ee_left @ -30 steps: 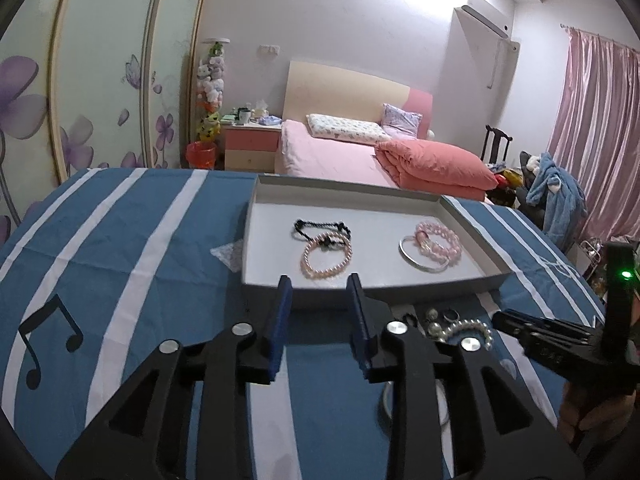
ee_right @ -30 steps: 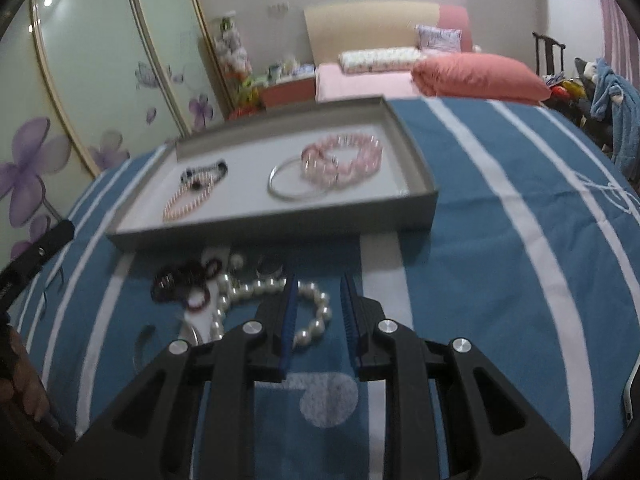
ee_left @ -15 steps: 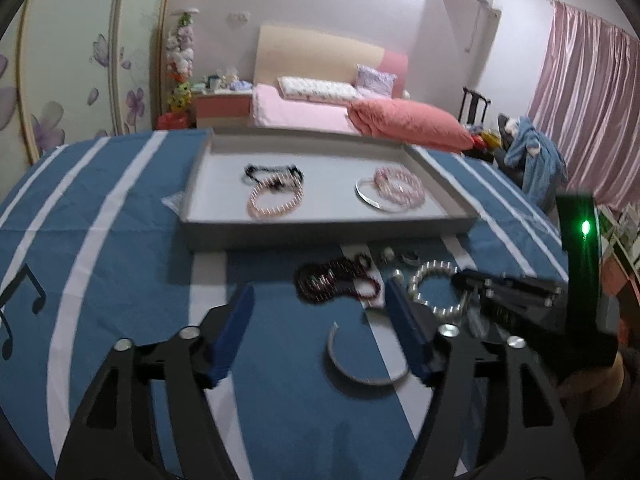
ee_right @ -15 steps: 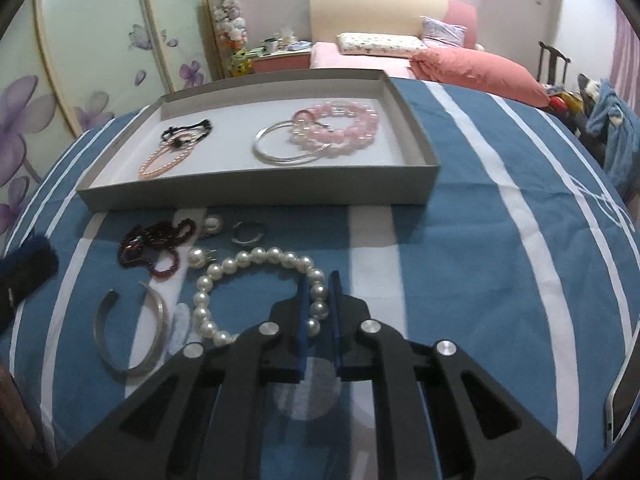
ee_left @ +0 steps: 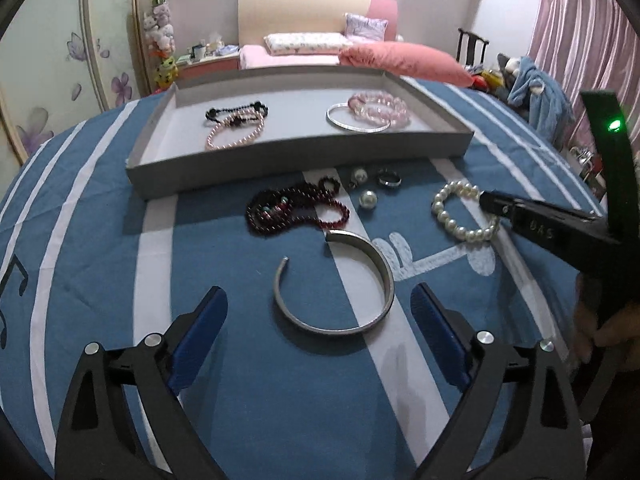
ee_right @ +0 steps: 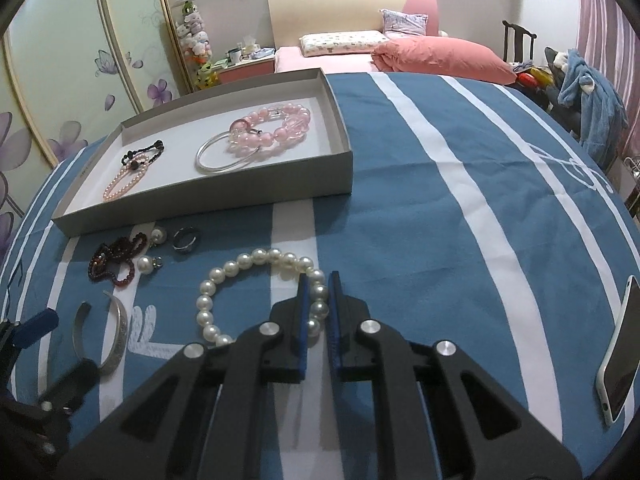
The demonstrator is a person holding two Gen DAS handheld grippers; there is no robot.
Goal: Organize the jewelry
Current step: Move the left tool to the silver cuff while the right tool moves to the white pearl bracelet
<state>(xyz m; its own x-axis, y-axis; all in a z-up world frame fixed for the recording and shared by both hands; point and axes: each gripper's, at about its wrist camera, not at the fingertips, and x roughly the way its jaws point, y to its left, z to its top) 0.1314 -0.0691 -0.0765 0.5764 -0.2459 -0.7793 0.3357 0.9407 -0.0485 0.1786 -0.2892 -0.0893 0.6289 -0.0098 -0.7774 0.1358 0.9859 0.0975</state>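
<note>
Your left tool [ee_left: 320, 320] hangs over the near part of the table [ee_left: 80, 240], jaws wide & opening, nothing gripped. The open silver cuff [ee_left: 334, 284] lies flat on the cloth between the two blue pads [ee_left: 198, 330], touching neither; there's bare cloth on both sides of it.

Your right tool [ee_right: 318, 308] is clamped on the near-right arc of the white pearl bracelet [ee_right: 256, 258], beads pinched btwn the pads. The rest of the loop lies on the cloth, spread toward the table's left side.

The grey tray [ee_left: 280, 160] sits toward the far edge, its near wall facing you. Inside: pink pearl strand [ee_left: 236, 132] w/ a black bead bracelet [ee_left: 236, 112] across it at the tray's left end; pink chunky bracelet [ee_left: 378, 106] overlapping a thin silver bangle [ee_left: 352, 122] at the right end. The tray floor btwn the two groups is bare.

Just in front of the tray's near wall: dark red bead strand [ee_left: 296, 208], two pearl earrings [ee_left: 368, 199], and a dark ring [ee_left: 389, 179], all close together but apart from the cuff.

The right half of the table is open striped cloth. A phone [ee_right: 618, 352] lies at the right edge near you.
</note>
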